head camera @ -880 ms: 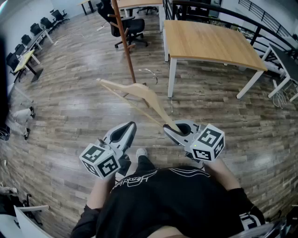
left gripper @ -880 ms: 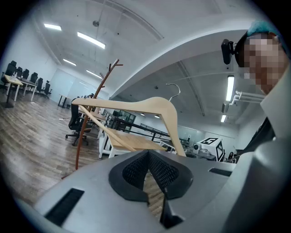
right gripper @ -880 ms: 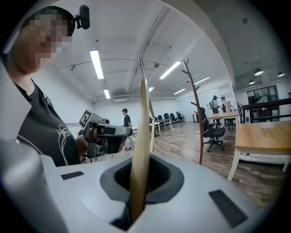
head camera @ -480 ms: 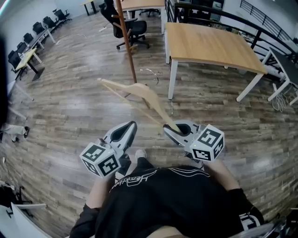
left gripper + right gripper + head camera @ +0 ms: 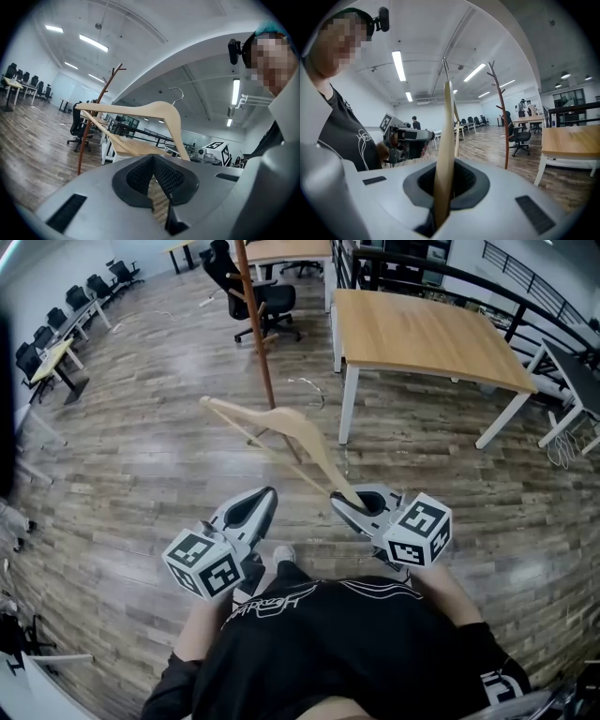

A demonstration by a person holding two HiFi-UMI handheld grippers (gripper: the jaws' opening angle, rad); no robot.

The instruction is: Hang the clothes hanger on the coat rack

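Note:
A pale wooden clothes hanger (image 5: 286, 430) with a metal hook sticks out to the upper left above the floor. My right gripper (image 5: 345, 500) is shut on one end of its arm. In the right gripper view the hanger (image 5: 445, 136) rises edge-on between the pads of the right gripper (image 5: 445, 183). My left gripper (image 5: 262, 499) is level beside it, shut and empty, apart from the hanger. From the left gripper (image 5: 153, 160) the hanger (image 5: 140, 110) shows ahead at the right. The brown coat rack (image 5: 254, 324) stands on the floor beyond the hanger, and its branched top (image 5: 114, 75) shows in the left gripper view.
A wooden table with white legs (image 5: 427, 329) stands at the right of the coat rack. A black office chair (image 5: 265, 296) is behind the rack. A row of desks and chairs (image 5: 58, 320) lines the far left. A dark railing (image 5: 525, 292) runs behind the table.
Both grippers and the hanger keep their pose. The rack, chair and table have shifted slightly in the head view. Something pale at the left edge has moved down and out.

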